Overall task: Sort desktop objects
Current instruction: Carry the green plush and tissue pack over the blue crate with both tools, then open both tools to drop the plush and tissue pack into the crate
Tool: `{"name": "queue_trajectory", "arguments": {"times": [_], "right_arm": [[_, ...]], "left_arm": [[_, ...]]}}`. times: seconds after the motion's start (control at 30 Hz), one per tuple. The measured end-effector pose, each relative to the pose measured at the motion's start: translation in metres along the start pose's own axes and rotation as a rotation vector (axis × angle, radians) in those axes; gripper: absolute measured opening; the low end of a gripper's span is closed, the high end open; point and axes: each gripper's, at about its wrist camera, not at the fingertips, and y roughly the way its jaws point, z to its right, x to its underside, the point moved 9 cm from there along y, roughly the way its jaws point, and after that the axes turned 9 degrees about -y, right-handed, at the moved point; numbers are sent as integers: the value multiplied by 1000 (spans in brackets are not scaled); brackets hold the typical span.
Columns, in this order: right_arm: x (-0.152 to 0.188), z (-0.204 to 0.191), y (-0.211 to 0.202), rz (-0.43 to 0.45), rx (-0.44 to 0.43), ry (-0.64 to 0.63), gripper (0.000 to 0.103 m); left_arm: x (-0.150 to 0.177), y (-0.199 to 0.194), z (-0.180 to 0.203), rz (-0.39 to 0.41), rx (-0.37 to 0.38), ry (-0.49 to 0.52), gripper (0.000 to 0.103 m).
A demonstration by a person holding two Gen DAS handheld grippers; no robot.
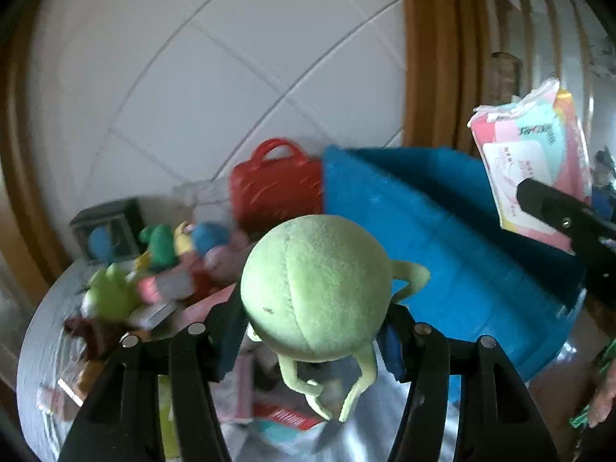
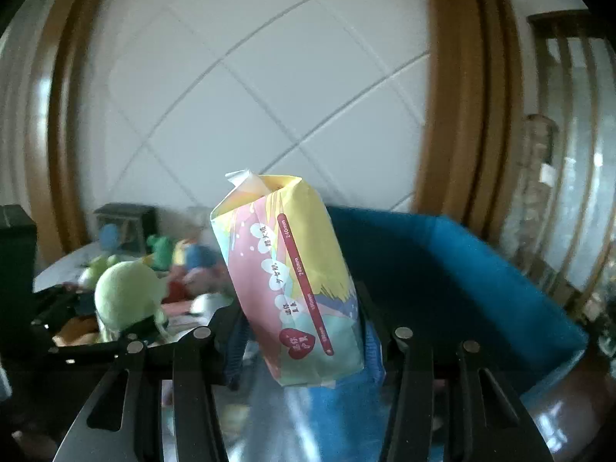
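My left gripper (image 1: 313, 340) is shut on a round green plush toy (image 1: 313, 288), held above the table with its thin legs dangling. My right gripper (image 2: 302, 340) is shut on a pink, yellow and teal soft packet (image 2: 292, 277), which stands tilted between the fingers. In the left wrist view that packet (image 1: 535, 161) hangs at the far right, pinched by the right gripper's black finger (image 1: 554, 208). In the right wrist view the green plush (image 2: 125, 296) shows at the left, in the left gripper. A blue fabric bin (image 1: 442, 238) (image 2: 454, 269) stands behind both.
A red toy basket (image 1: 277, 186) stands left of the blue bin. A heap of small colourful toys (image 1: 165, 261) (image 2: 173, 258) and flat packets lies on the grey tabletop (image 1: 38, 346). A dark small box (image 1: 111, 227) sits at the back left. A white tiled wall and wooden frames rise behind.
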Motion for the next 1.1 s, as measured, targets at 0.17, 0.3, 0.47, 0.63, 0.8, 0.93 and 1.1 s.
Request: {"name": "queue_trajectory", "arguments": {"times": [0.17, 0.3, 0.47, 0.63, 0.8, 0.93, 1.1], "right_arm": [[-22, 99, 13, 17, 45, 1, 49], [-40, 173, 35, 12, 78, -35, 49], [-40, 249, 73, -60, 104, -112, 49], [-14, 291, 124, -207, 63, -184, 49], [28, 302, 162, -364, 27, -261, 49], [63, 306, 180, -446, 35, -333, 49], [87, 310, 190, -495, 25, -391, 49]], "left_arm": [[-52, 15, 94, 31, 75, -20, 58], [-92, 38, 167, 37, 69, -23, 58], [-114, 86, 229, -49, 14, -36, 59], [-100, 137, 270, -197, -83, 16, 59], [-74, 168, 285, -288, -146, 56, 59], [-56, 183, 289, -338, -175, 77, 60], [-39, 196, 292, -395, -179, 81, 65]]}}
